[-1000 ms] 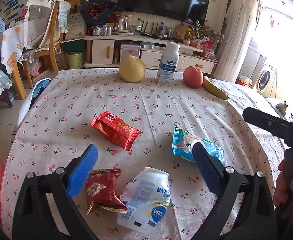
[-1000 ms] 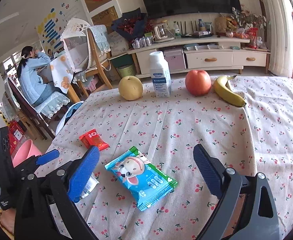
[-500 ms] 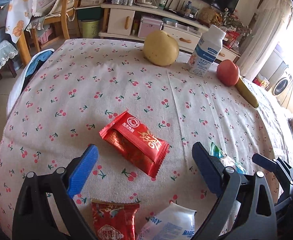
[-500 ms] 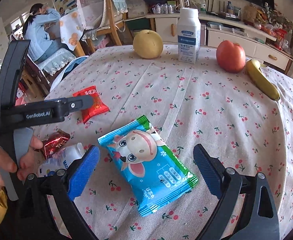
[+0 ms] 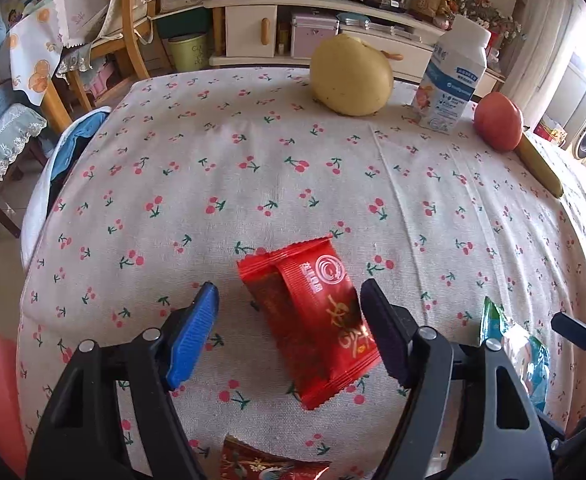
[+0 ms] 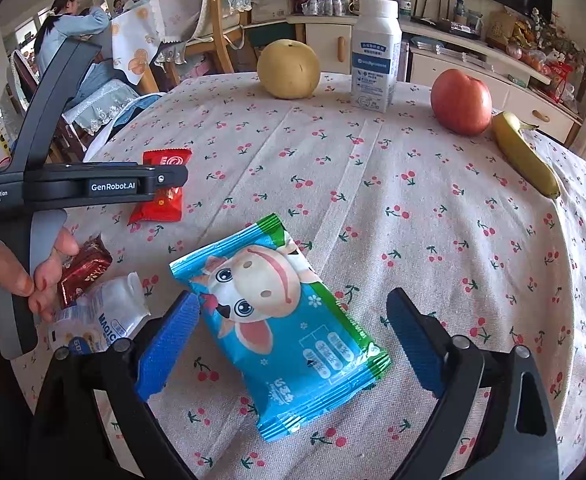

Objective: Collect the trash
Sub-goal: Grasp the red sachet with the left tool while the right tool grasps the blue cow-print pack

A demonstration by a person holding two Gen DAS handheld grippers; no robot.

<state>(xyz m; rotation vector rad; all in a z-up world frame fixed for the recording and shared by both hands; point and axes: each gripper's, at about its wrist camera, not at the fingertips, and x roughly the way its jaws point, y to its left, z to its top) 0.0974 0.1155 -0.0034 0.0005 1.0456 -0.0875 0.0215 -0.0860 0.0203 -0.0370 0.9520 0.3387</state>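
Both jaws spread; left gripper (image 5: 289, 320) hides red wrapper (image 5: 313, 326) edge, darker wrapper (image 5: 269, 465) cut off

Each gripper is black with ribbed blue pads (image 6: 165, 344) and silver pivot screws. At the left of the right wrist frame, the left gripper (image 6: 175, 178) bears white "GenRobot.AI" and "Data Acquisition System" lettering; a bare-skinned hand (image 6: 9, 276) wraps its grey handle.

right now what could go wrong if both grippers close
1. The left gripper straddles the red packet, which lies flat on the cloth; the fingers may pinch cloth or slide off.
2. The right gripper is open around the blue packet, which is wide and lies at an angle, so it may crumple or slip.
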